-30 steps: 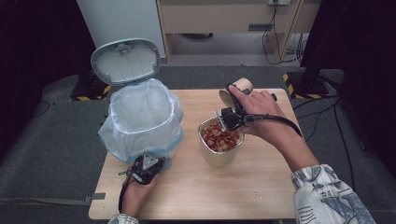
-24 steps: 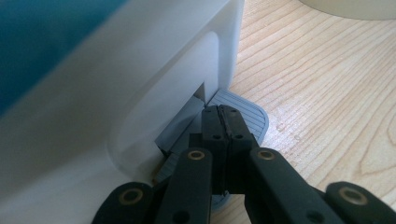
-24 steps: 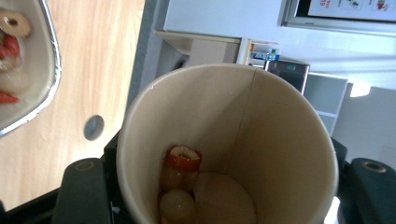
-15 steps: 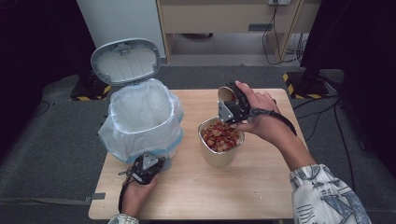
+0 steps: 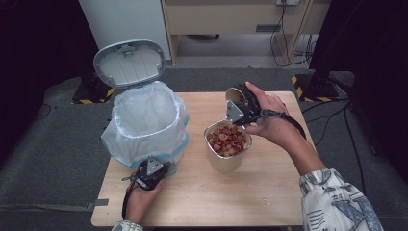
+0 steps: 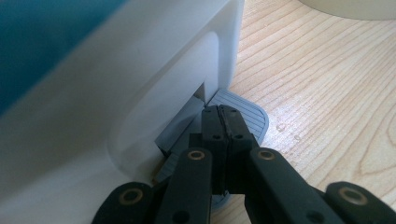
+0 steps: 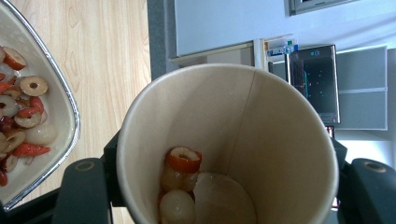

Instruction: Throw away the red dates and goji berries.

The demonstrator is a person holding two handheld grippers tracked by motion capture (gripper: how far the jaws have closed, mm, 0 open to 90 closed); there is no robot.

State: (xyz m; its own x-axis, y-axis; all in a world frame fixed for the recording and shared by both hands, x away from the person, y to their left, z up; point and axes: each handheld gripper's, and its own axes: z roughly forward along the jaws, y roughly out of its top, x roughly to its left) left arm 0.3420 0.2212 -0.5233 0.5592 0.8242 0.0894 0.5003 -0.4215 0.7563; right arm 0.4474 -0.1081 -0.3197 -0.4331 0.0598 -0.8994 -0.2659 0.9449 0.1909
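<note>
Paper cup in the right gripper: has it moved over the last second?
Yes. The paper cup has shifted slightly left over the table's far edge and tipped further toward the food container.

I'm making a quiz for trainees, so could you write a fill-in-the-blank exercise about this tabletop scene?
1. The right gripper is shut on a tan paper ____.
2. The shut left gripper presses the grey ____ of the white bin.
3. The bin's grey lid stands ____.
4. The foil tray holds sliced red ____.

Missing words: cup; pedal; open; fruit
</note>
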